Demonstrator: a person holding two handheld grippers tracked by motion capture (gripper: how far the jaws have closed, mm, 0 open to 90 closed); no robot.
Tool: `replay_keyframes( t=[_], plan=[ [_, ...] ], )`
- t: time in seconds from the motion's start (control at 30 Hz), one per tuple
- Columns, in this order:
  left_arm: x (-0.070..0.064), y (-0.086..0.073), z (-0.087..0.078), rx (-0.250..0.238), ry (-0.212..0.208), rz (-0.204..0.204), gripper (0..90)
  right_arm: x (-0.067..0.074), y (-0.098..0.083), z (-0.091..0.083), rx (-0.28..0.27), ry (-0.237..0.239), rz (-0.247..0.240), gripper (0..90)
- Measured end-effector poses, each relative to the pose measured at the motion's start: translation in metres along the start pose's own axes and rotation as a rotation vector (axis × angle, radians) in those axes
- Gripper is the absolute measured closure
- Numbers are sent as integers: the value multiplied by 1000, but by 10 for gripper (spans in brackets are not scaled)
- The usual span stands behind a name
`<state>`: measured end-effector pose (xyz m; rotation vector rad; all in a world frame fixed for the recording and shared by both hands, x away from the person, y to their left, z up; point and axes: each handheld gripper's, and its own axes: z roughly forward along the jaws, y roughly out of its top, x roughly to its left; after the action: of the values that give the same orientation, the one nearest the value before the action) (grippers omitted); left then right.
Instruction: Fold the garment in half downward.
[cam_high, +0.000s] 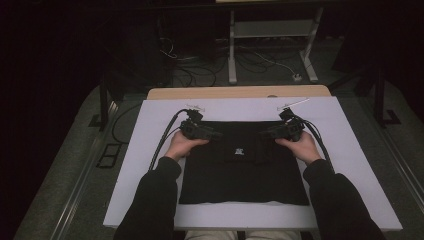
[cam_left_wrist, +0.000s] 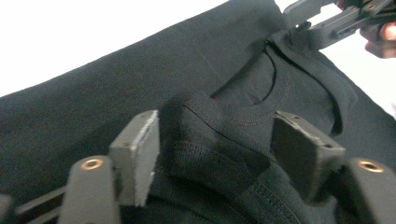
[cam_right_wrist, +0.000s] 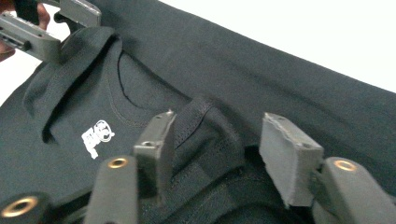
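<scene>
A black T-shirt (cam_high: 240, 175) lies folded flat on a white board (cam_high: 350, 165), with a small white logo (cam_high: 239, 150) near its middle. My left gripper (cam_high: 214, 133) rests on the shirt's upper left, near the collar. It is open, and a raised fold of ribbed collar fabric (cam_left_wrist: 210, 130) sits between its jaws (cam_left_wrist: 217, 158). My right gripper (cam_high: 266, 133) mirrors it on the upper right. It is open too, its jaws (cam_right_wrist: 224, 154) straddling a bunched fold (cam_right_wrist: 205, 135) beside the logo (cam_right_wrist: 97, 136). Each gripper view shows the other gripper (cam_left_wrist: 327, 21) (cam_right_wrist: 46, 28) across the neckline.
The white board covers a wooden table (cam_high: 240, 92). Beyond the table, cables (cam_high: 195, 70) and a power strip (cam_high: 297, 76) lie on the dark floor by a white metal frame (cam_high: 270, 30). Bare board surrounds the shirt on all sides.
</scene>
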<state>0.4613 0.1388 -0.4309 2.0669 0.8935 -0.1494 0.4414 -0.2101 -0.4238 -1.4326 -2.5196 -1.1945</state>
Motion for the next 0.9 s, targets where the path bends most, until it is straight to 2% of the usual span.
replay_keyframes(
  t=[0.23, 0.3, 0.37, 0.47, 0.6, 0.73, 0.9],
  plan=[
    [3, -4, -2, -18, -2, -10, 483, -2, -1, 5, 0, -35, 27, 527],
    [2, -6, -5, -36, 25, 11, 566, -2, -1, 6, 1, -55, 29, 537],
    [4, -7, -5, -43, 7, -2, 603, -3, -2, 7, 3, -55, 29, 553],
    [4, -8, -3, -17, 25, 5, 658, -3, -2, 8, 14, -63, 28, 629],
    [4, -8, -4, -24, 26, 0, 774, 0, -2, 7, 5, -66, 9, 737],
    [1, -8, -6, -31, 32, -13, 800, 5, -1, 6, -14, -70, -20, 808],
    [-6, -12, -11, -56, 44, 20, 817, 10, 1, 0, -58, -29, -29, 832]
  ],
)
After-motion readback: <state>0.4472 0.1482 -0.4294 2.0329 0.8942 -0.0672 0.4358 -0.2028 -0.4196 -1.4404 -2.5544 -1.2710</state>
